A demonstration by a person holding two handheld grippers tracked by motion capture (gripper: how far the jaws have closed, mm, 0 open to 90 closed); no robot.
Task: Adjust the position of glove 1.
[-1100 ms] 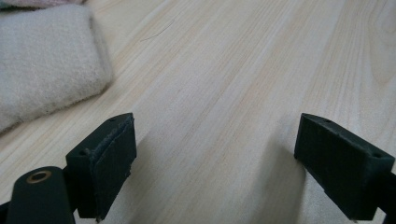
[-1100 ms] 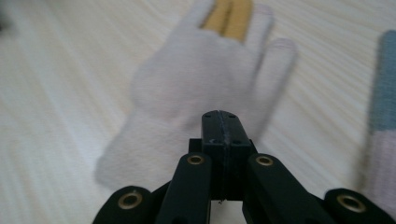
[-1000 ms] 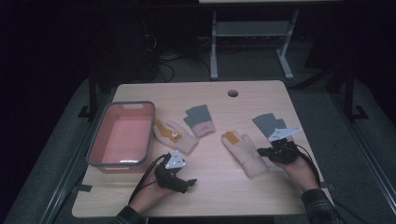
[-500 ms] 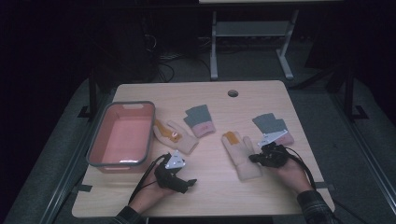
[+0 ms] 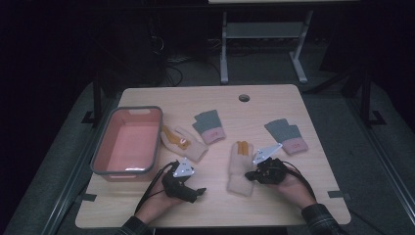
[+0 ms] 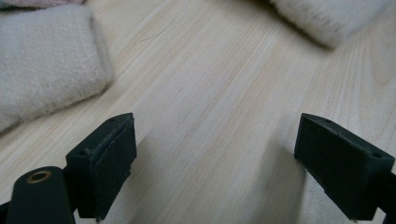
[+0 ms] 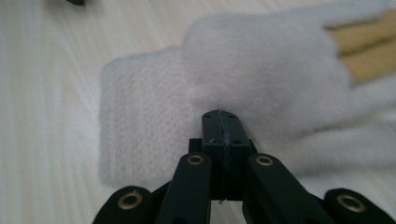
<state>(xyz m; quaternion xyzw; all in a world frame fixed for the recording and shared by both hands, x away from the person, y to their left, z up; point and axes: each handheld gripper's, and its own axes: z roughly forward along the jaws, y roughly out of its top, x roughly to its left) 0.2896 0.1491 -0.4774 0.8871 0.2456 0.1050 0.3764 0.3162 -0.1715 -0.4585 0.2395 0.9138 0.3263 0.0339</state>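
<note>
A cream glove with orange fingers [image 5: 239, 169] lies palm down at the middle right of the wooden table [image 5: 274, 105]. My right gripper [image 5: 250, 175] lies just right of its cuff and points left at it. In the right gripper view the jaws [image 7: 222, 122] are pressed together, with their tips at the edge of this cream glove [image 7: 210, 70]; I see no cloth between them. My left gripper [image 5: 197, 192] rests near the front edge and points right. Its jaws [image 6: 219, 154] stand wide apart over bare wood. A second cream glove [image 5: 185, 143] lies behind it.
A pink bin with a grey rim [image 5: 155, 142] stands at the table's left. A grey and pink glove [image 5: 209, 126] lies by the second cream glove, and another such glove [image 5: 286, 136] lies at the right. A round hole [image 5: 244, 98] is near the far edge.
My right gripper has slid left from beside the right grey glove up to the cream glove's cuff. The left gripper has stayed in place.
</note>
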